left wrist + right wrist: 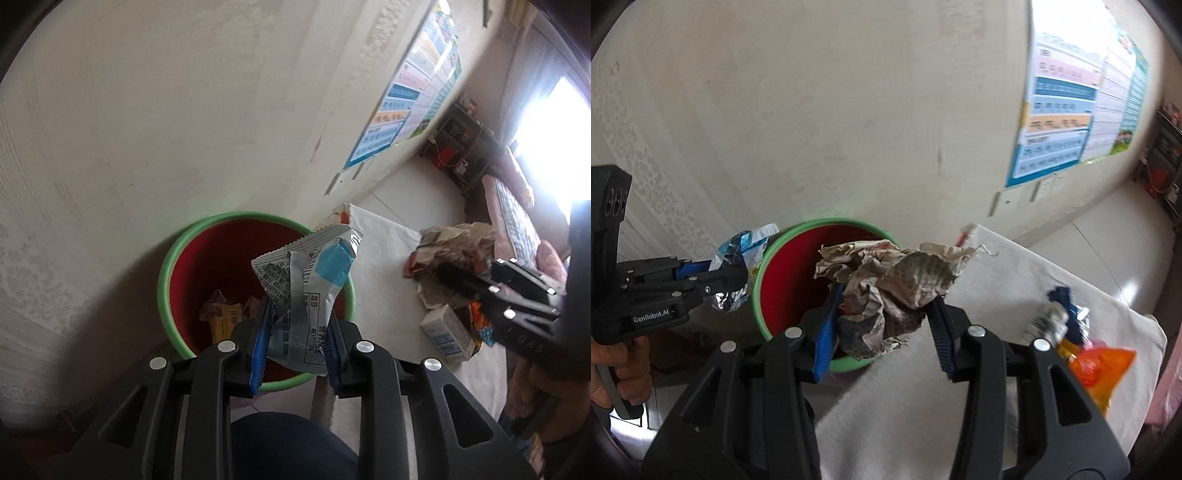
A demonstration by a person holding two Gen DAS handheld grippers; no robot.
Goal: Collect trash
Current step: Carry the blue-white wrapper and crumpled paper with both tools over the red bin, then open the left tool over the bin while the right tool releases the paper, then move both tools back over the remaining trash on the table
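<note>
In the left wrist view my left gripper [299, 310] is shut on a silver and blue snack wrapper [306, 284], held over the red bin with a green rim [166, 273]. Several wrappers [221, 317] lie at the bin's bottom. In the right wrist view my right gripper [884, 295] is shut on a crumpled newspaper ball [886, 284], just above the bin's [827, 223] near edge. The left gripper [738, 278] comes in from the left there, its wrapper [738, 254] beside the rim. The right gripper [447, 271] and its newspaper [454, 240] hang over the table.
The bin stands against a pale wall beside a table under a white cloth [997, 295]. On the cloth lie an orange wrapper [1097, 365], a dark blue and silver wrapper [1060, 314] and a small white and blue carton [447, 332]. A person's hand [620, 362] grips the left handle.
</note>
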